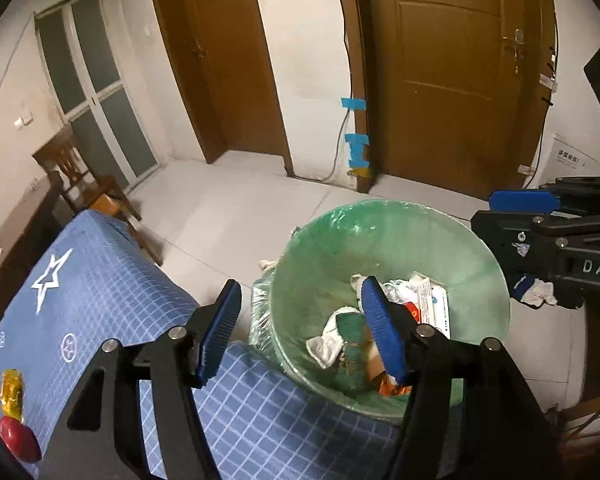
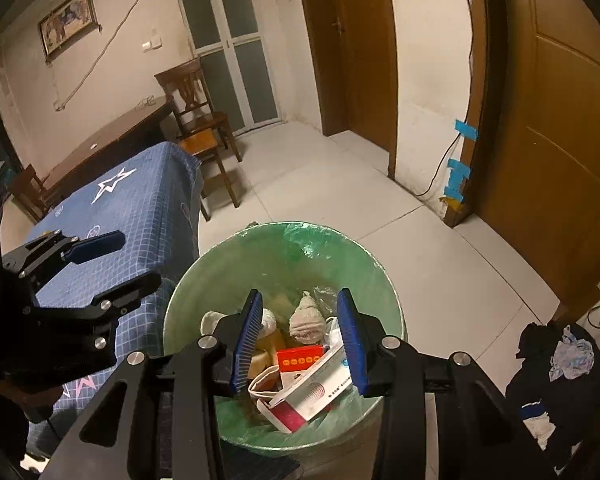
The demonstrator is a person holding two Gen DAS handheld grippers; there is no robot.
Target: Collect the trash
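Observation:
A bin with a green liner (image 1: 380, 210) (image 2: 228, 248) stands on the floor against the blue checked table (image 1: 100, 280) (image 2: 140, 208). Inside lie crumpled tissues (image 2: 306, 320) (image 1: 324, 344), a red box (image 2: 300, 360) and a white carton (image 2: 320, 388). My left gripper (image 1: 300, 332) hovers open over the bin's near rim, nothing between its blue pads. My right gripper (image 2: 300, 340) is open above the bin's middle, its pads touching nothing. Each gripper shows in the other's view: the right gripper (image 1: 520, 210) and the left gripper (image 2: 104, 264). A gold wrapper (image 1: 12, 394) and a red wrapper (image 1: 18, 438) lie on the table.
A wooden chair (image 2: 196, 100) (image 1: 76, 176) stands behind the table, with a dark desk (image 2: 112, 136) along the wall. Brown doors (image 1: 452, 72) (image 2: 560, 140) line the far side. Dark clothes (image 2: 556, 360) are piled right of the bin. Pale tiled floor (image 2: 340, 184) lies beyond.

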